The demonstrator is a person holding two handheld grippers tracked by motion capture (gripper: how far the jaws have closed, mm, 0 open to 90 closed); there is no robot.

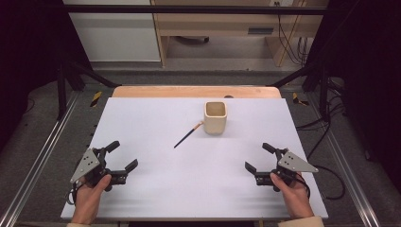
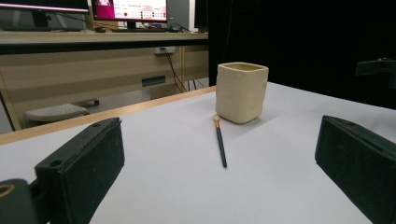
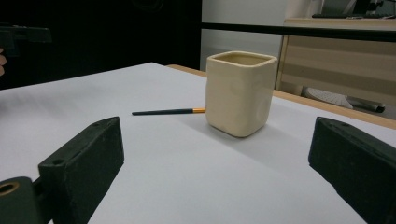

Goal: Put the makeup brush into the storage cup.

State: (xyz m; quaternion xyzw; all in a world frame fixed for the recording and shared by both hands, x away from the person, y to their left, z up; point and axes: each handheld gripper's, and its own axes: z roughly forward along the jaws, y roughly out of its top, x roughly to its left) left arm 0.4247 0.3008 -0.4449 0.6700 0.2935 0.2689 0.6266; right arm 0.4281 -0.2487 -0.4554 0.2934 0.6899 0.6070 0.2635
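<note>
On white table (image 1: 142, 189): brush (image 1: 188, 135) beside cup (image 1: 215, 117); left gripper (image 1: 124, 158) and right gripper (image 1: 257, 158) released, empty, well apart from both

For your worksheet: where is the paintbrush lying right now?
In the high view, the paintbrush lies mid-table on the white sheet, its brush end by the cream cup.
</note>
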